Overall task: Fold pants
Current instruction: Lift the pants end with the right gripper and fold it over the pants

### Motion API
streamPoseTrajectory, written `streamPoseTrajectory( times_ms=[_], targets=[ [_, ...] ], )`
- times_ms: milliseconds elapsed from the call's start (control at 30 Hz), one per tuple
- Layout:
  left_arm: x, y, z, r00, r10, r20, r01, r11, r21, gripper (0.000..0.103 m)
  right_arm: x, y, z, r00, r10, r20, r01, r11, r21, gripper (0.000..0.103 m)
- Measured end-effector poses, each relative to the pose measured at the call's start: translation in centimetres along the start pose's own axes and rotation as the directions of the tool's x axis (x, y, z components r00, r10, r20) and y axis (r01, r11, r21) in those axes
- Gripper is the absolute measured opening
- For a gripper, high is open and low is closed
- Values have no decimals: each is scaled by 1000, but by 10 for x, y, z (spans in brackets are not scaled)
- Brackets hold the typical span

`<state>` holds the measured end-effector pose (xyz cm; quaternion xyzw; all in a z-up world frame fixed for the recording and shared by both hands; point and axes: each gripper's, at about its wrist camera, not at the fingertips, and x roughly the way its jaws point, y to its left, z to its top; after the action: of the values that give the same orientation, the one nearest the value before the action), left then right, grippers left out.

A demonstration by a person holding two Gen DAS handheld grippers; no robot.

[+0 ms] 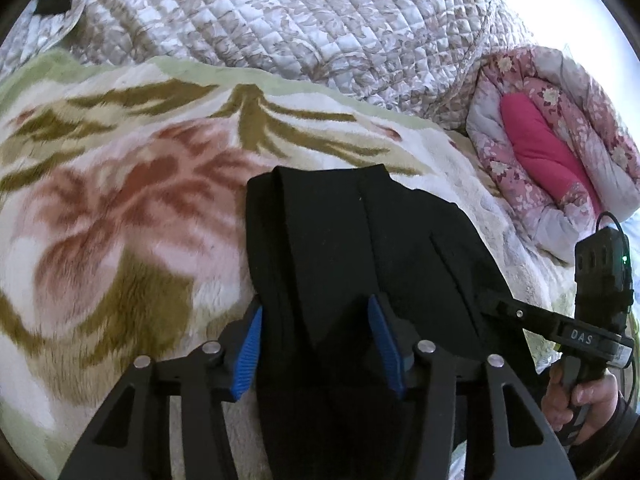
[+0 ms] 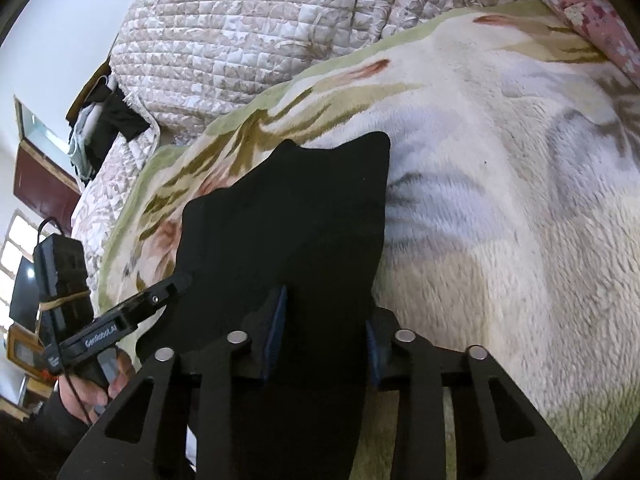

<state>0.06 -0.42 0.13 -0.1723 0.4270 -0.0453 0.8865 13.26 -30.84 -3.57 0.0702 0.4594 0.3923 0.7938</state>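
We have the black pants (image 1: 360, 248) lying on the plush floral blanket (image 1: 120, 208) that covers the bed, already narrowed into a long stack of layers running away from us; the far end reaches toward the quilted coverlet (image 1: 280, 20), and the near end passes in between the fingers of both claws.

Our left claw (image 1: 320, 344) has its blue pads spread with a thick band of black cloth filling the gap between them; we judge it to be holding that band, though we cannot tell from this view how firmly the pads bite. Our right claw (image 2: 324, 340) looks the same in its own view, pads apart with cloth between them; in the left view its fingers reach the right edge of the pants, so the two grips sit close together on the near end.

We judge the next fold to be a lift of this near end toward the far one, and the risks are plain enough; the stack is several layers thick, so a loose pinch could catch only the upper layers and leave the lower ones dragging on the bed; the plush pile may cling to the cloth and pull the far end askew; uneven lifting between the two claws would skew the edges; the rolled pink quilt (image 1: 560, 148) lies near on the right, close enough to brush a wide swing.
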Motion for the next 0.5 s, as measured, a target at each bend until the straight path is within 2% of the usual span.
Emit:
streamPoseTrajectory(
  times_ms=[33,67,100,200,333,500],
  targets=[
    [-2,-4,1,1000,13,-1,-13,1000,13,47,-3,3,0,1000,-6,6,6,1000,-8,22],
    [-4,-7,1,999,33,3,-33,999,32,40,-7,7,0,1000,-2,13,2,1000,-13,16],
    [-8,-11,2,998,55,12,-55,997,52,33,-10,9,1,1000,6,18,-6,1000,-12,16],
    [-20,-15,7,998,56,30,-58,996,66,25,-21,23,7,999,25,45,-23,999,-40,16],
    [-31,-23,19,998,40,51,-44,995,87,22,-29,45,27,995,52,80,-43,994,-104,16],
    [-37,-27,48,993,56,105,-69,991,117,21,-20,53,61,992,68,107,-53,990,-132,16]
  ],
)
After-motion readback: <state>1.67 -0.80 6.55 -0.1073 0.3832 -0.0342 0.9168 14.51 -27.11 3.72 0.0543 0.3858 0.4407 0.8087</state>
